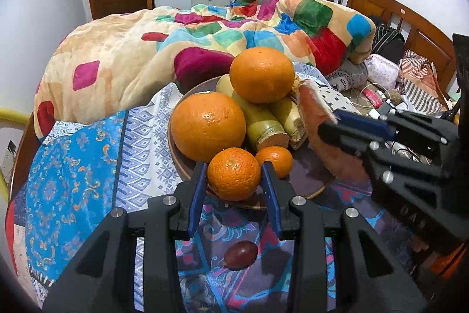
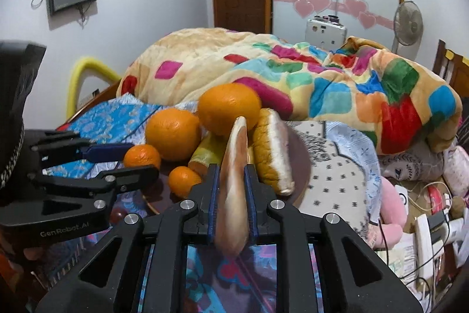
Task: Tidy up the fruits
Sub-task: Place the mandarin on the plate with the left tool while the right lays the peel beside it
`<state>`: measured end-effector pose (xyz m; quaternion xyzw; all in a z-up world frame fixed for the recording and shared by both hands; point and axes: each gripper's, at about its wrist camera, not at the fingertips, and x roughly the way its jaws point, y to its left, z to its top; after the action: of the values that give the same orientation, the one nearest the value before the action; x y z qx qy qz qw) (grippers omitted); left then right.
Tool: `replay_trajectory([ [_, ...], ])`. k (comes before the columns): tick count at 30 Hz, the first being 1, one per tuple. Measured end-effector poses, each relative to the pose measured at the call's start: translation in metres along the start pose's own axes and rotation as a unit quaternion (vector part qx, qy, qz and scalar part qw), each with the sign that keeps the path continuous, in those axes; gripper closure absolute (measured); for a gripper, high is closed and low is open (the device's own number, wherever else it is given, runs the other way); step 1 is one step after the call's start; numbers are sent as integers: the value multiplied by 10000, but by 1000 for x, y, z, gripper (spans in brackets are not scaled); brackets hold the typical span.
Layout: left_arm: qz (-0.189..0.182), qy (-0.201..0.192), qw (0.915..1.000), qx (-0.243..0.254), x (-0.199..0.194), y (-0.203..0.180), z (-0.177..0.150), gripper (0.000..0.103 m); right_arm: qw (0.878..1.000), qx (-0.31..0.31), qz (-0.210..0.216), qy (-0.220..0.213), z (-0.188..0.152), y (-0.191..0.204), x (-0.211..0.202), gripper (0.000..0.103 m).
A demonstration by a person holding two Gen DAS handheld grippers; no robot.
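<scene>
Bedroom, bed with patterned sheet. Plate [image 1: 187, 166] already carried oranges and sugarcane pieces. Left gripper [image 1: 233, 181] jaws clamped small orange [image 1: 233, 173] at plate edge; right gripper [image 2: 231, 192] jaws clamped slice [image 2: 233, 181]. Grape [image 1: 241, 255] remained on sheet.

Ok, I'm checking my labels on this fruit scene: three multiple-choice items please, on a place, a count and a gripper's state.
1. Where does the dark red fruit lie? A on the plate; B on the cloth, off the plate; C in a gripper.
2. How many round orange fruits show? A two; B six; C four.
3. The right gripper is: A shut on the orange-pink slice; B open, empty; C shut on the dark red fruit.
Key: B, it lies on cloth outside the rim; C, two big, two small; A, both pads press the slice.
</scene>
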<state>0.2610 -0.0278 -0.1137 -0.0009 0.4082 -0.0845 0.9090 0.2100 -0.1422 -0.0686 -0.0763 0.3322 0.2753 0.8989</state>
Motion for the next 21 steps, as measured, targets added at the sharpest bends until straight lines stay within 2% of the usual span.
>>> replay_trajectory([
  [8, -45, 80, 9999, -70, 8, 3, 1, 66, 9997, -8, 211, 97, 3, 0, -2, 85],
  [11, -3, 53, 10000, 11, 8, 0, 2, 64, 9991, 96, 386, 168, 3, -2, -1, 76],
  [17, 146, -55, 9998, 107, -1, -5, 2, 56, 9993, 129, 331, 86, 5, -1, -11, 72],
  [21, 174, -169, 9997, 59, -14, -3, 1, 56, 9995, 137, 291, 5, 5, 1, -21, 70],
])
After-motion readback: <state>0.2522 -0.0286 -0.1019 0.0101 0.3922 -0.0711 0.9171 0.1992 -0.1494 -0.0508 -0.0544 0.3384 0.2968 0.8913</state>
